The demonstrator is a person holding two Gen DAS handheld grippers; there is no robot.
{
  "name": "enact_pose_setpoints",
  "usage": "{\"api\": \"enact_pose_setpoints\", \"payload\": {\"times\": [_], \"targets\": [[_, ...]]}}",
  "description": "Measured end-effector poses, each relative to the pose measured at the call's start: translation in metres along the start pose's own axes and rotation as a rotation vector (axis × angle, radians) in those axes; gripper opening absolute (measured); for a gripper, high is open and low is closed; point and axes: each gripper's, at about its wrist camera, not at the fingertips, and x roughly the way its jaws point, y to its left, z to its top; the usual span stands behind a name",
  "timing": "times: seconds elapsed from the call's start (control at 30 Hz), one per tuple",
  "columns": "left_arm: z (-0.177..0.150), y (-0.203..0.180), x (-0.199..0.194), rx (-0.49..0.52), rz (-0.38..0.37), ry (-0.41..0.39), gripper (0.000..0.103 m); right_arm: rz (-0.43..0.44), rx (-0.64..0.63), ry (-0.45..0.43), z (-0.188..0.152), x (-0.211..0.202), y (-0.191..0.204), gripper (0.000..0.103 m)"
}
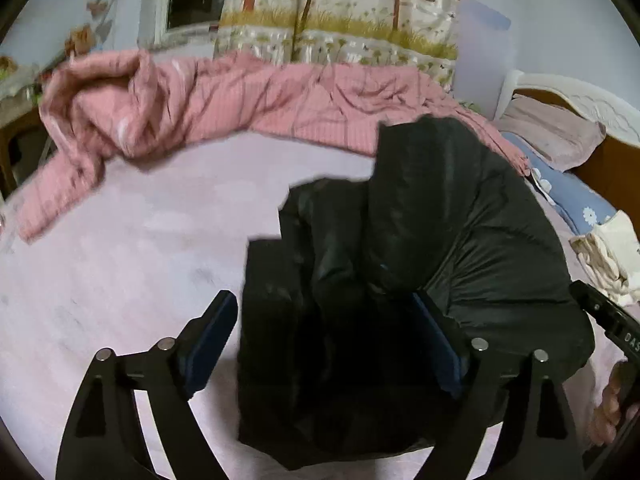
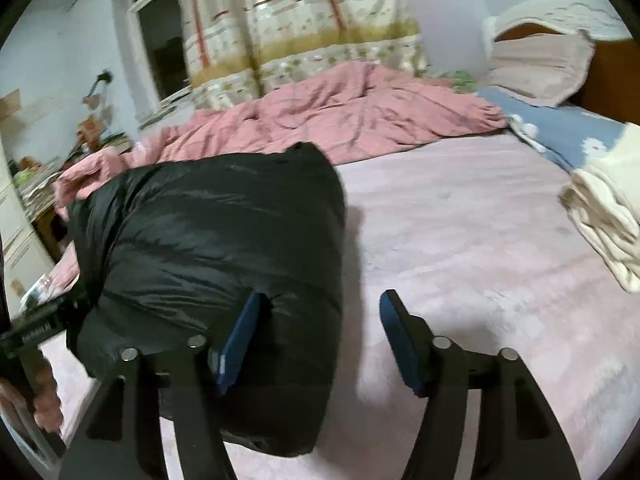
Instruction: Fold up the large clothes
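A black puffer jacket (image 1: 420, 240) lies bunched and partly folded on the pale pink bed sheet (image 1: 120, 280). My left gripper (image 1: 326, 320) is open wide and straddles the jacket's near end: the left pad is just off the fabric's edge and the right pad rests against it. In the right wrist view the same jacket (image 2: 224, 232) fills the left half. My right gripper (image 2: 320, 320) stands open at its right edge, the left pad against the padding and the right pad over the bare sheet (image 2: 460, 240). Each view shows the other hand-held gripper at its edge.
A crumpled pink quilt (image 1: 200, 96) runs along the far side of the bed under a patterned curtain (image 1: 340, 8). At the right lie a blue flowered blanket (image 2: 568, 136), a folded cream garment (image 2: 604, 216), a pillow (image 2: 540, 68) and the headboard.
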Motion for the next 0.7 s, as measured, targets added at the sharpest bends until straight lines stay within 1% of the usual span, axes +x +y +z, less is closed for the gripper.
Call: {"api": "enact_pose_setpoints", "payload": {"times": [0.07, 0.13, 0.17, 0.2, 0.23, 0.27, 0.3, 0.33, 0.4, 0.47, 0.57, 0.63, 0.7], "targets": [[0.001, 0.0, 0.004, -0.007, -0.018, 0.013, 0.088, -0.065, 0.024, -0.014, -0.006, -0.007, 0.002, 0.07], [0.003, -0.004, 0.001, 0.008, -0.023, -0.011, 0.087, -0.12, 0.002, -0.026, -0.008, -0.015, 0.01, 0.073], [0.001, -0.004, 0.0, 0.011, -0.032, -0.02, 0.087, -0.152, -0.015, -0.034, -0.007, -0.019, 0.014, 0.076], [-0.001, -0.004, 0.0, 0.009, -0.044, -0.02, 0.088, -0.194, -0.039, -0.05, -0.007, -0.024, 0.019, 0.083], [-0.002, -0.002, 0.0, 0.004, -0.059, -0.014, 0.089, -0.233, -0.076, -0.07, -0.007, -0.03, 0.024, 0.086], [-0.003, 0.0, 0.002, -0.005, -0.07, -0.001, 0.091, -0.255, -0.097, -0.076, -0.007, -0.034, 0.026, 0.086], [-0.002, 0.004, 0.005, -0.017, -0.077, 0.014, 0.097, -0.298, -0.127, -0.078, -0.008, -0.04, 0.027, 0.086], [-0.002, 0.008, 0.007, -0.035, -0.08, 0.03, 0.103, -0.322, -0.139, -0.076, -0.009, -0.045, 0.026, 0.086], [-0.001, 0.014, 0.015, -0.049, -0.08, 0.077, 0.103, -0.335, -0.125, -0.071, -0.01, -0.056, 0.022, 0.087], [-0.003, 0.016, 0.02, -0.049, -0.087, 0.091, 0.103, -0.32, -0.084, -0.072, -0.01, -0.07, 0.014, 0.087], [-0.003, 0.017, 0.021, -0.079, -0.093, 0.124, 0.103, -0.352, -0.039, -0.094, -0.012, -0.089, 0.004, 0.087], [-0.005, 0.016, 0.019, -0.087, -0.088, 0.128, 0.103, -0.351, 0.011, -0.112, -0.014, -0.099, -0.004, 0.088], [-0.007, 0.012, 0.016, -0.066, -0.068, 0.111, 0.103, -0.332, 0.046, -0.116, -0.014, -0.103, -0.01, 0.088]]}}
